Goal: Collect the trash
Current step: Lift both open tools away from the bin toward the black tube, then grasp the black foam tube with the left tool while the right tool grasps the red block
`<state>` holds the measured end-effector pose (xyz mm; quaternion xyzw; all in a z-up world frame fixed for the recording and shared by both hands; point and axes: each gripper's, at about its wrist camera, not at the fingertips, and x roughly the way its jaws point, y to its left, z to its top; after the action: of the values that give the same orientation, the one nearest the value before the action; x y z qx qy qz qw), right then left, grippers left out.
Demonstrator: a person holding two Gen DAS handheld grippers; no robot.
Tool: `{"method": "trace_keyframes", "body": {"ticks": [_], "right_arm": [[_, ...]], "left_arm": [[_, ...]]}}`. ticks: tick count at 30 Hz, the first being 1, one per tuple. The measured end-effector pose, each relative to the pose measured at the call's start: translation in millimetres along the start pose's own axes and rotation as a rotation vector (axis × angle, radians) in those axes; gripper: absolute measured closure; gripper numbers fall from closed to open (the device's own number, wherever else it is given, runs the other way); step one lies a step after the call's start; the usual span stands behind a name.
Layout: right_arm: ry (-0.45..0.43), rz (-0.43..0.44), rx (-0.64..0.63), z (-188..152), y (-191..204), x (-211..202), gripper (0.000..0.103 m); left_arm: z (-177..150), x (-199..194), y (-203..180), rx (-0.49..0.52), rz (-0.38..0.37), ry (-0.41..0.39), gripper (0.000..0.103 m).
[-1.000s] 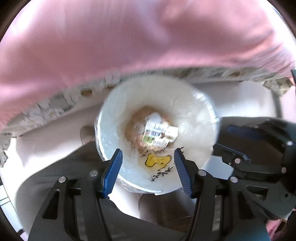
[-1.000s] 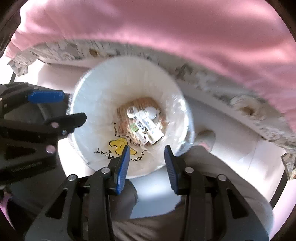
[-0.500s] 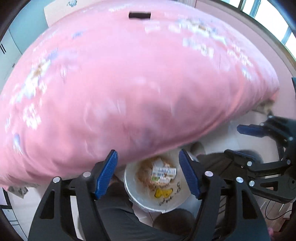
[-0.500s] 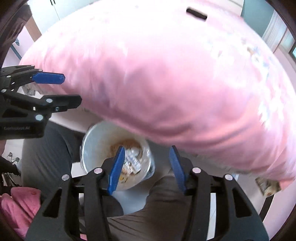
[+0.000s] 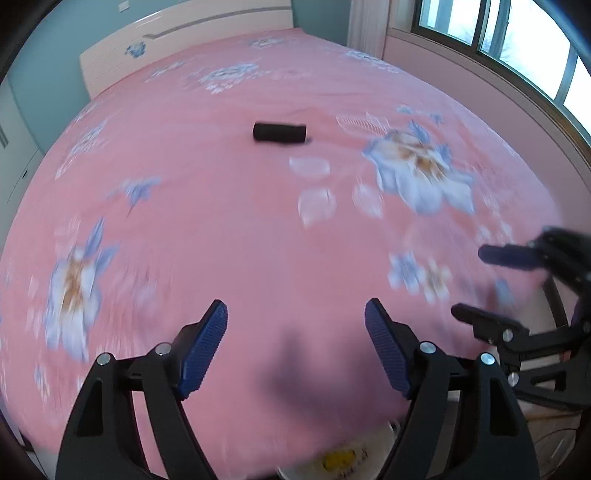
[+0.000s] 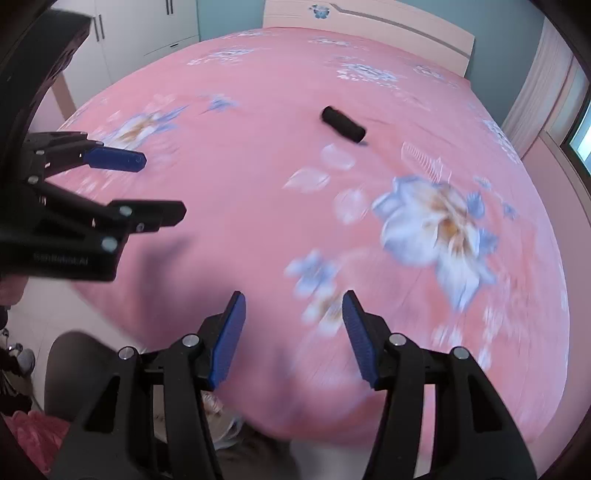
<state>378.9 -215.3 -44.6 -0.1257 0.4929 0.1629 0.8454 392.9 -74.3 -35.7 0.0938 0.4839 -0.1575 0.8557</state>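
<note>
A black roll-shaped object (image 5: 279, 133) (image 6: 343, 124) lies on the pink flowered bedspread (image 5: 240, 229) (image 6: 266, 192), far ahead of both grippers. My left gripper (image 5: 295, 325) hangs over the bed's near edge, its jaws opening with nothing between them. My right gripper (image 6: 293, 314) is beside it, jaws also opening and empty. Each gripper shows in the other's view, the right gripper (image 5: 491, 280) at the right edge and the left gripper (image 6: 147, 184) at the left. The white bin's rim (image 5: 332, 463) with a yellow print peeks out at the bottom of the left wrist view; in the right wrist view my gripper mostly hides it.
A white headboard (image 5: 184, 40) closes the bed's far end. A window (image 5: 517, 40) and a pale ledge run along the right side. White wardrobes (image 6: 140, 26) stand at the far left. A person's dark trouser leg (image 6: 81, 369) is at the lower left.
Both grippers rose from just above the bin to over the bed, and both jaws widened. The bin slid to the bottom of the views; the whole bedspread and the black roll came into sight.
</note>
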Motion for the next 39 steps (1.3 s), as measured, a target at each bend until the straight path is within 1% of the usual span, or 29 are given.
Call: {"method": "trace_keyframes", "body": {"ticks": [5,8,9,12,15,18,19,21,23,28,31,33,35,37,39], "right_arm": [[0.030,0.008,0.017,62.8,-46.1,61.0,0.048],[0.045,0.006,0.036,100.8,-70.9,81.0,0.048],[0.053,0.010,0.046,112.5,-78.4,84.3,0.048],[0.086,0.026,0.071,142.9,-94.7,88.1,0.048],[0.126,0.042,0.083,167.9,-103.4,84.5,0.048],[0.168,0.072,0.096,189.2,-111.1,83.1,0.048],[0.178,0.079,0.098,195.9,-113.2,83.4,0.048],[0.199,0.092,0.092,210.8,-115.9,87.3,0.048],[0.201,0.113,0.081,224.9,-119.7,92.9,0.048],[0.190,0.181,0.039,257.8,-123.5,122.4,0.048],[0.186,0.223,-0.025,272.0,-123.1,150.7,0.048],[0.194,0.239,-0.064,278.8,-123.6,173.6,0.048],[0.213,0.265,-0.087,282.8,-125.8,194.9,0.048],[0.239,0.297,-0.108,285.3,-126.6,215.3,0.048],[0.246,0.330,-0.125,287.5,-125.9,231.2,0.048]], "left_arm": [[53.4,57.4,11.9,0.043,-0.013,-0.012,0.024],[82.9,87.1,20.2,0.048,-0.025,0.024,0.024],[89.5,91.6,23.2,0.047,-0.023,0.040,0.024],[109.5,94.4,31.3,0.029,-0.045,0.099,0.024],[126.0,84.7,33.5,0.021,-0.056,0.128,0.024],[143.4,75.1,31.0,0.009,-0.095,0.151,0.023],[148.7,72.5,29.5,0.007,-0.101,0.147,0.021],[157.8,68.7,28.5,0.001,-0.110,0.112,0.017],[162.3,69.2,27.3,0.006,-0.116,0.081,0.016],[170.4,92.4,24.4,0.023,-0.116,0.019,0.016],[173.5,112.8,26.8,0.025,-0.116,-0.028,0.016],[174.7,125.6,26.8,0.037,-0.098,-0.063,0.016],[175.9,138.4,26.4,0.051,-0.095,-0.088,0.016],[176.8,150.9,23.9,0.077,-0.085,-0.119,0.016],[178.1,161.7,21.7,0.107,-0.066,-0.146,0.016]]}}
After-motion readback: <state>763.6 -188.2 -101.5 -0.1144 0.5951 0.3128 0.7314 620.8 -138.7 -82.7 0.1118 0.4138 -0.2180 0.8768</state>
